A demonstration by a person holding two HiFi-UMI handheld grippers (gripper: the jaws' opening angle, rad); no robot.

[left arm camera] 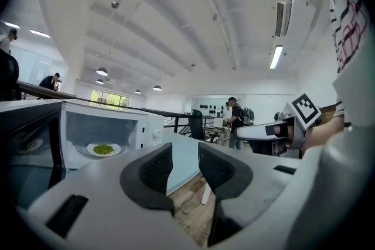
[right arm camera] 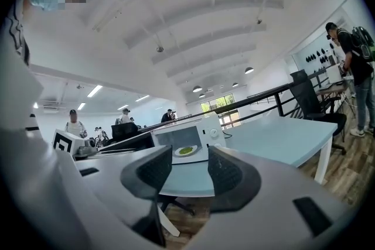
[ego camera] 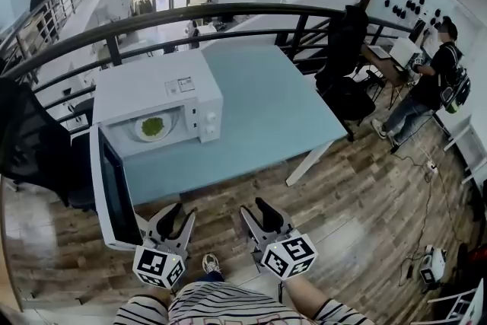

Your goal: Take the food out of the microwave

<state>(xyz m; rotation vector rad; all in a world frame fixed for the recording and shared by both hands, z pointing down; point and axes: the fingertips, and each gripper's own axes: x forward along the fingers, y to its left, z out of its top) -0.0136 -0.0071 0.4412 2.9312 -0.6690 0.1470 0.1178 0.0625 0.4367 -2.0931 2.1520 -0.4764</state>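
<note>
Left tongs (ego camera: 183,214), right tongs (ego camera: 253,208) before table (ego camera: 259,103)

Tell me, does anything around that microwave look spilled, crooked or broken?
Nothing stands out. The microwave sits level on the blue table, its door swung wide open past the table's edge, and the plate of green food lies flat inside with nothing spilled.
</note>
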